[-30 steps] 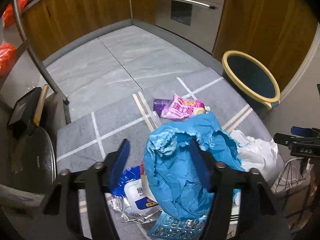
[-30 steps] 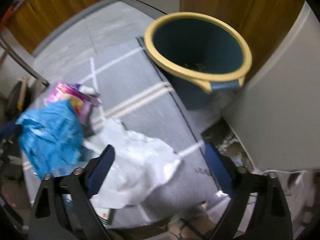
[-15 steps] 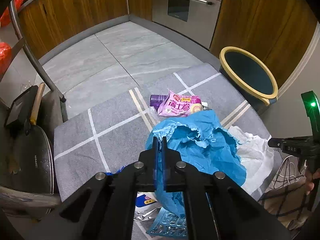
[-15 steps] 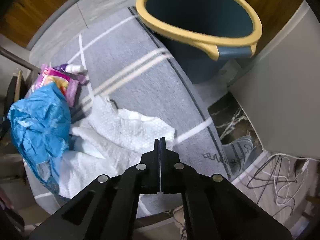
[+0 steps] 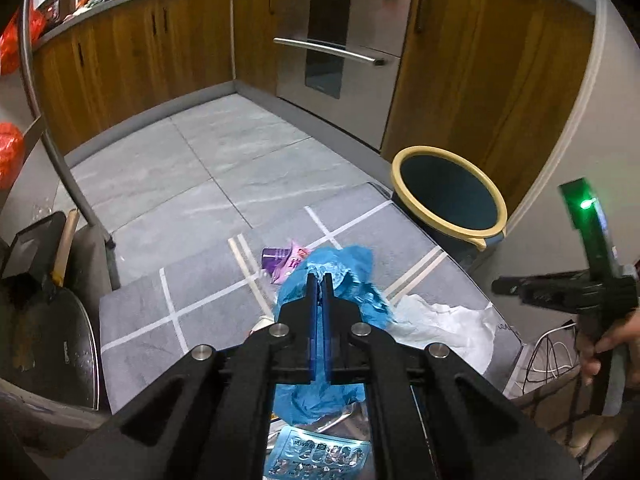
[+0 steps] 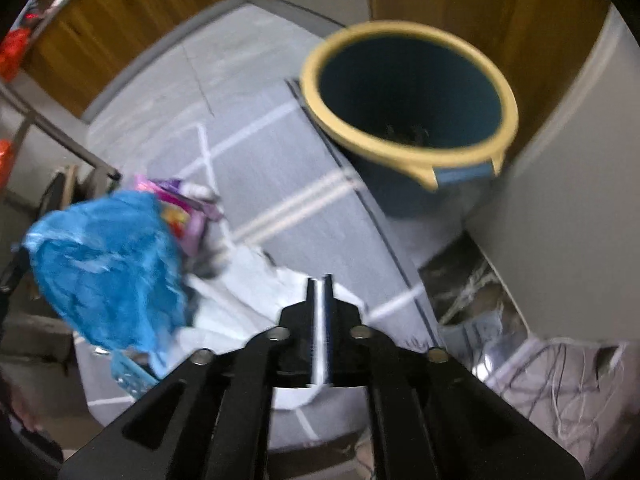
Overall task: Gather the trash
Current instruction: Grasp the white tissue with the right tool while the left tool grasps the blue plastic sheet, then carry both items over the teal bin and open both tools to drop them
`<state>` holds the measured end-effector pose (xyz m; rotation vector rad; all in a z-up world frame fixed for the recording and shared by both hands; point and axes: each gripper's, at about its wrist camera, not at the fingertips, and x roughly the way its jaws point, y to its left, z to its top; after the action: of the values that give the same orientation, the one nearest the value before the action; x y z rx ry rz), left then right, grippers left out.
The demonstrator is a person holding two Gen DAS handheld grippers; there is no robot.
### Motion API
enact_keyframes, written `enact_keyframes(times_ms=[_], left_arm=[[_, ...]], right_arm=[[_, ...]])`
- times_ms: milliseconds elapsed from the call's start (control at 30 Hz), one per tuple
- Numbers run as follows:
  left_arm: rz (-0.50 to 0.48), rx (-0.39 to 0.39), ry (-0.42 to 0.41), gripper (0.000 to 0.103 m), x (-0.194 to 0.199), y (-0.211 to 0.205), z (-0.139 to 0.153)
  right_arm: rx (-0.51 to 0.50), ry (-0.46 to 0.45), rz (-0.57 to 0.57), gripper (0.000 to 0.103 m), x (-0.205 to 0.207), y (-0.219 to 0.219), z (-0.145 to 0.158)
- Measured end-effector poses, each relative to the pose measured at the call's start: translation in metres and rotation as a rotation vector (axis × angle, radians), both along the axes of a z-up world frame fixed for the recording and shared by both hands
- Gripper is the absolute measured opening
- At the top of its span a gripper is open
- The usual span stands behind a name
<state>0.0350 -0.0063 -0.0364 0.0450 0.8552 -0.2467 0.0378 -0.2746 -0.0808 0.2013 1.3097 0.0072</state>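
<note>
The left gripper (image 5: 319,280) has its fingers clenched on the top edge of a crumpled blue plastic bag (image 5: 352,292), pinching a fold near its upper rim, which looks like the surest way to carry so limp a thing: in the right wrist view the bag (image 6: 108,268) hangs as a puffed, wrinkled bundle, apparently clear of the grey rug (image 5: 200,280) at the left. The right gripper (image 6: 319,280) is likewise closed, with a white sheet of paper or thin plastic (image 6: 248,276) bunched at its fingers; it appears to be grasping an edge of it, though blur makes this less than certain. Both grippers face the dark blue bin with a yellow rim (image 6: 408,36), which stands open at the far right edge of the rug, seemingly the destination. A pink snack wrapper (image 6: 188,216) lies on the rug just beyond the bag, and a blue blister pack (image 5: 320,454) near the left gripper.
</note>
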Motion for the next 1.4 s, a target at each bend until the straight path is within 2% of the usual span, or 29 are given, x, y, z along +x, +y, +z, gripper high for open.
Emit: enact_keyframes(times_ms=[67,167,267,333,367,400,433,600,700,1000,1200,1400], left_arm=[[-0.006,-0.004,-0.005,0.002,0.001,-0.003,0.002],[-0.016,-0.003,-0.003,0.002,0.001,-0.005,0.001],[-0.019,-0.002,-0.001,0.002,0.001,-0.004,0.000],[-0.017,-0.007,0.000,0.002,0.000,-0.001,0.000],[-0.016,-0.009,0.002,0.002,0.000,0.000,0.000],[-0.016,-0.013,0.004,0.002,0.000,0.000,0.000],[-0.015,-0.016,0.004,0.002,0.000,0.001,0.000],[-0.014,-0.064,-0.021,0.002,-0.005,0.006,0.010],[-0.016,-0.099,-0.044,0.002,-0.010,0.006,0.018],[-0.060,-0.096,-0.144,0.002,-0.027,-0.008,0.049],[-0.042,-0.116,-0.190,0.002,-0.023,-0.007,0.074],[-0.057,-0.130,-0.180,0.002,-0.002,-0.020,0.090]], right_arm=[[0.016,0.055,-0.054,0.047,-0.001,-0.009,-0.016],[-0.010,0.112,-0.058,0.052,-0.001,-0.010,-0.034],[-0.010,0.157,-0.055,0.050,0.000,-0.008,-0.048],[0.011,0.200,-0.053,0.029,0.002,-0.008,-0.062],[0.023,0.215,-0.053,0.011,0.001,-0.007,-0.066],[0.028,0.223,-0.049,0.005,0.001,-0.006,-0.068],[0.024,0.212,-0.039,0.005,0.001,-0.004,-0.065],[0.010,0.075,-0.001,0.004,0.006,0.001,-0.029],[-0.006,-0.047,0.066,0.004,0.007,0.012,0.004],[0.013,-0.357,0.185,0.004,0.004,0.026,0.086],[0.009,-0.497,0.185,0.004,0.005,0.018,0.124],[-0.035,-0.594,0.146,0.004,0.014,0.002,0.150]])
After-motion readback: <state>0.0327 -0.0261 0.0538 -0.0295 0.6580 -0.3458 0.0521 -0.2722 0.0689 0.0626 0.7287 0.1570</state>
